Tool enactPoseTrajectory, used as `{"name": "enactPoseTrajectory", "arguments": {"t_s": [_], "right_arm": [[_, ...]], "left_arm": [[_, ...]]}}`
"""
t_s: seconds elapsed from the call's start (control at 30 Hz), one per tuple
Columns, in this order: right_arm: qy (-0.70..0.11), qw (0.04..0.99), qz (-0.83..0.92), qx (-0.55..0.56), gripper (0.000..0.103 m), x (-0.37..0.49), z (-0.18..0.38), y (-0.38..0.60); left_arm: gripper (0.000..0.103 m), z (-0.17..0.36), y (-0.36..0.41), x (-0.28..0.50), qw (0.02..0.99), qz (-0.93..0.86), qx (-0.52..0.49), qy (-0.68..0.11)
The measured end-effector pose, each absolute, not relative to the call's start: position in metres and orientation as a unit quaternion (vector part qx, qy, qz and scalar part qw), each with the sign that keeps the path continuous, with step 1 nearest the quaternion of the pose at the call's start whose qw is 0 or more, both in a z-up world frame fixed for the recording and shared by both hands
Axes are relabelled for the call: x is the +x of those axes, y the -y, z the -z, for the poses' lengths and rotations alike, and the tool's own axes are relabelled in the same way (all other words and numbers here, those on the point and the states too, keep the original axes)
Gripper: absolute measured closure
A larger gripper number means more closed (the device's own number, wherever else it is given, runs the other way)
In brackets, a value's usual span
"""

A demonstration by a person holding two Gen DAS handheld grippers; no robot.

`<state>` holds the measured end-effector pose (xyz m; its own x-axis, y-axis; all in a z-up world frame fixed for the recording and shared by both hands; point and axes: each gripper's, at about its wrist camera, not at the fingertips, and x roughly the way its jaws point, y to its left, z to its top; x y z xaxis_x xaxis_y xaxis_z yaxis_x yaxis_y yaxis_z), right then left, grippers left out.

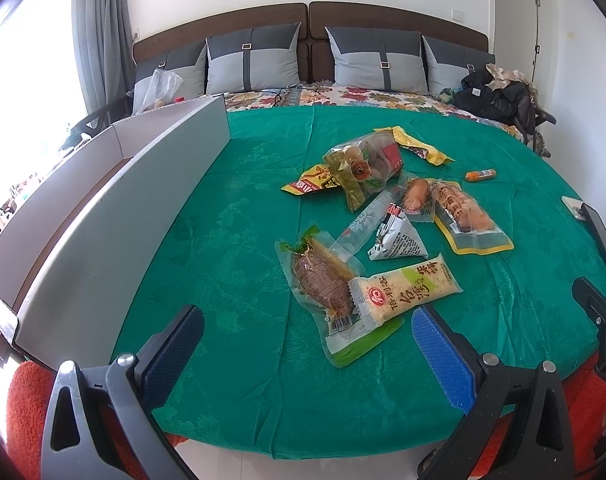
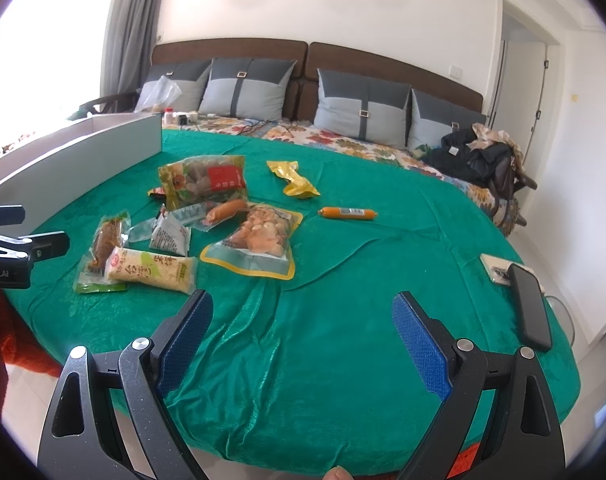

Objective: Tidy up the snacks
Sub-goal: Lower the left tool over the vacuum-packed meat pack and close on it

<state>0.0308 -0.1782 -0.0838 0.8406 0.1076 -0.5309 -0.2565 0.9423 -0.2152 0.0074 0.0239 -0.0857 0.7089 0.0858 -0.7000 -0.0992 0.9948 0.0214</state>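
Observation:
Several snack packets lie in a loose pile on the green cloth [image 1: 243,240]. Nearest is a cream rice-cracker packet [image 1: 403,288] [image 2: 151,270] overlapping a clear pack with a brown snack [image 1: 319,284] [image 2: 103,248]. Behind are a triangular white packet [image 1: 399,236], a yellow-edged pack of orange pieces [image 1: 467,216] [image 2: 263,236], a large clear bag with a red label [image 1: 367,160] [image 2: 207,180], a yellow wrapper [image 2: 293,178] and a lone orange sausage [image 1: 480,175] [image 2: 347,213]. My left gripper [image 1: 307,340] is open and empty just before the pile. My right gripper [image 2: 303,336] is open and empty over bare cloth.
A long white open box [image 1: 115,200] [image 2: 71,152] stands along the left side of the cloth. A black phone [image 2: 529,306] and a white device [image 2: 499,268] lie at the right edge. Pillows [image 1: 251,60] and dark clothes [image 1: 495,96] sit on the bed behind.

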Motion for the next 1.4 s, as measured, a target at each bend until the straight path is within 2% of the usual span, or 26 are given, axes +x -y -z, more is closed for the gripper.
{"name": "enactPoseTrajectory", "arguments": {"t_s": [0.17, 0.3, 0.53, 0.63, 0.73, 1.4], "right_arm": [[-0.265, 0.957, -0.091, -0.081, 0.01, 0.048, 0.095, 0.186], [-0.312, 0.945, -0.073, -0.059, 0.01, 0.064, 0.11, 0.199], [-0.414, 0.908, -0.059, 0.017, 0.01, 0.078, 0.141, 0.219], [-0.434, 0.899, -0.058, 0.029, 0.009, 0.081, 0.145, 0.222], [-0.437, 0.897, -0.058, 0.026, 0.008, 0.082, 0.146, 0.223], [-0.442, 0.895, -0.055, 0.018, 0.008, 0.083, 0.147, 0.221]], "left_arm": [[0.0, 0.111, -0.038, 0.039, 0.9, -0.056, -0.023, -0.431], [0.0, 0.128, -0.054, 0.057, 0.885, -0.059, -0.061, -0.458], [0.0, 0.139, -0.061, 0.062, 0.881, -0.056, -0.061, -0.465], [0.0, 0.143, -0.06, 0.062, 0.879, -0.05, -0.057, -0.471], [0.0, 0.146, -0.053, 0.059, 0.882, -0.047, -0.031, -0.468], [0.0, 0.145, -0.051, 0.059, 0.877, -0.057, -0.039, -0.475]]}}
